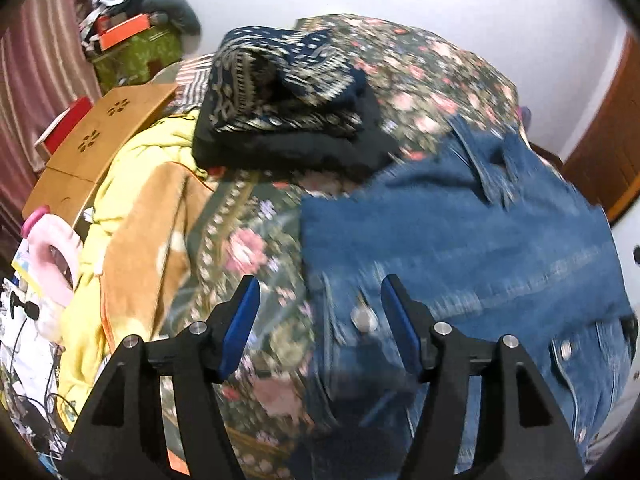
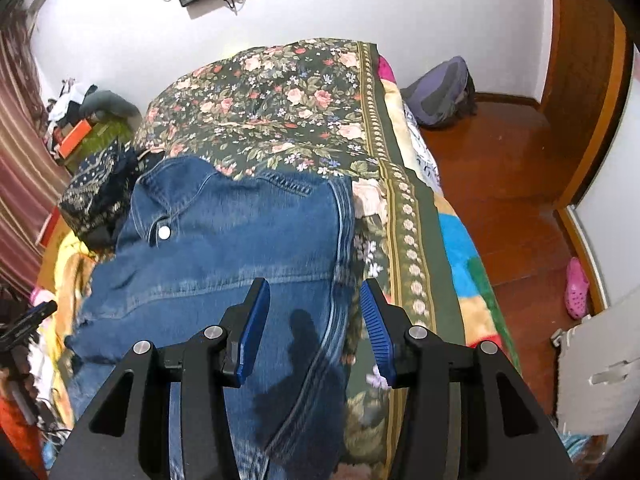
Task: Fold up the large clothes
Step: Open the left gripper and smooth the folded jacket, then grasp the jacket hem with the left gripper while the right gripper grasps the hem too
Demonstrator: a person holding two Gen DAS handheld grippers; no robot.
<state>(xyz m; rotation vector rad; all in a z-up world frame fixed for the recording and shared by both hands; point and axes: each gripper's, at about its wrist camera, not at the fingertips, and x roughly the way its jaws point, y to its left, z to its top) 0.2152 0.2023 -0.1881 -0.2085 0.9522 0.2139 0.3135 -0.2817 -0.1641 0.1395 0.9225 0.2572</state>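
A blue denim jacket (image 1: 460,232) lies spread on the floral bed cover (image 1: 420,64), collar towards the far end, its snap buttons showing. My left gripper (image 1: 320,282) hovers open over the jacket's left edge, and nothing is pinched between its blue pads. In the right wrist view the jacket (image 2: 240,248) fills the near half of the bed (image 2: 280,92). My right gripper (image 2: 315,284) hangs open above the jacket's right side seam and casts a shadow on the denim. It holds nothing.
A stack of folded dark patterned clothes (image 1: 280,96) sits beyond the jacket at the left. A yellow and brown blanket (image 1: 140,208), a wooden lap table (image 1: 100,132) and a pink bottle (image 1: 52,252) crowd the left side. A backpack (image 2: 440,92) and a pink shoe (image 2: 576,288) lie on the wooden floor.
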